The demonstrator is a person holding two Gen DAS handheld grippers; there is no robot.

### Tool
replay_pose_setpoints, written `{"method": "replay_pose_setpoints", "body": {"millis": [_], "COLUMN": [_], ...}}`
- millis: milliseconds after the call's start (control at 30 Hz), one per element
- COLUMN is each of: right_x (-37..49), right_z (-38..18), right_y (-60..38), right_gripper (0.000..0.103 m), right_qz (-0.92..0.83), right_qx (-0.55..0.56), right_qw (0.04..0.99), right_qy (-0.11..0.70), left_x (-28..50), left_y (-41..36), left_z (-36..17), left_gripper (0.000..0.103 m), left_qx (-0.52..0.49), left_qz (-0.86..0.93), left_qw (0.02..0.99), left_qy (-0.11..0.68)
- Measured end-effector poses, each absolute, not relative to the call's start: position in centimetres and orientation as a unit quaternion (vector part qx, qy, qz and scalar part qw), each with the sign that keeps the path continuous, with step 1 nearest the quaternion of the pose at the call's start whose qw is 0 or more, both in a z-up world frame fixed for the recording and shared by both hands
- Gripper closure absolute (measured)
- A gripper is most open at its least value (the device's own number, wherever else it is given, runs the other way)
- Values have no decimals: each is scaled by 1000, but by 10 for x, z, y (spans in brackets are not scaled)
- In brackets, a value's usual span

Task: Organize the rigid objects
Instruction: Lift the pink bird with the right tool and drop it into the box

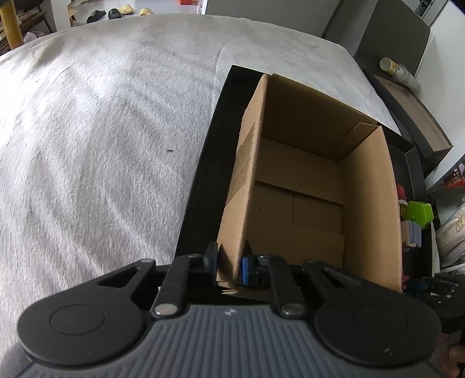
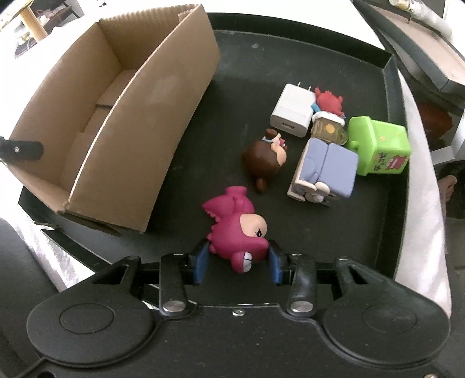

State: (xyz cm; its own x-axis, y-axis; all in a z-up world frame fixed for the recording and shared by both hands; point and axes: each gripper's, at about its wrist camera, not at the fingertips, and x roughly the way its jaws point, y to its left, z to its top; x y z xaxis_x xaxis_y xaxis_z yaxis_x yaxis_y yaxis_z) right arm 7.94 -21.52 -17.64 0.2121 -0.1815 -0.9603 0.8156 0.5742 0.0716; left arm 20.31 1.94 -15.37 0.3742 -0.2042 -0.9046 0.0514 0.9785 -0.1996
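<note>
The left claw [image 1: 229, 267] is clenched on the near wall of the empty cardboard box [image 1: 305, 180], one pad on each face. The right claw [image 2: 239, 261] grips the pink figurine [image 2: 235, 232] lying on the black tray [image 2: 319, 58]. Box and remaining toys sit in that tray, on a bed's grey blanket [image 1: 101, 130]. Slippers [image 1: 116, 12] lie on the floor beyond.

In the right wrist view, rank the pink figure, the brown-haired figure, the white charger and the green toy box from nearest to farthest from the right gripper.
1. Pink figure: between the fingers of the right gripper.
2. Brown-haired figure: just beyond it, mid-tray.
3. White charger and green toy box: too close to call; charger farther up the tray, box off to the right.
</note>
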Motion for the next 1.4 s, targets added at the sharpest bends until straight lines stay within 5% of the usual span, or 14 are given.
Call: {"method": "replay_pose_setpoints", "body": {"millis": [1400], "right_x": [131], "right_z": [-68], "right_y": [-217], "right_gripper": [62], "right_qz": [-240], "right_qx": [132], "right_qw": [837], "right_qy": [474], "left_x": [188], "left_y": [18], "left_z": [-154], "left_gripper": [88], "left_qx": [-91], "left_qz": [-55], "left_qw": [822], "left_qy": [559]}}
